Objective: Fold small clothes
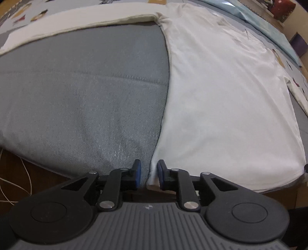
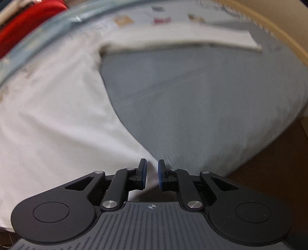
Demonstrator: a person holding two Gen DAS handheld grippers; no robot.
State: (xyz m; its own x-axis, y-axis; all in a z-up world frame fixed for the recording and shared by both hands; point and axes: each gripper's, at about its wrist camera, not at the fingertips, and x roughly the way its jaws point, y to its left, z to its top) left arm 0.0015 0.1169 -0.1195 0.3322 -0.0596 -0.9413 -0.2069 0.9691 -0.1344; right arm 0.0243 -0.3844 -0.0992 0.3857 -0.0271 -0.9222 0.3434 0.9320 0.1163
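Note:
A white shirt (image 1: 221,100) lies spread flat on the grey bed cover (image 1: 86,92), filling the right half of the left wrist view. My left gripper (image 1: 149,173) hangs over the shirt's near left corner. Its blue pads (image 1: 137,173) stand a little apart, and the corner rests against the right pad only. In the blurred right wrist view the shirt (image 2: 48,119) fills the left side. My right gripper (image 2: 152,173) sits over its near right edge. A narrow gap shows between those pads (image 2: 160,173), with the cloth edge running through it.
A cream folded band (image 1: 77,23) runs across the far side of the bed cover (image 2: 202,107). Printed bedding (image 1: 28,13) and something red (image 2: 28,21) lie behind it. The bed's near edge drops to a brown floor (image 2: 269,173) with a thin white cord (image 1: 27,173).

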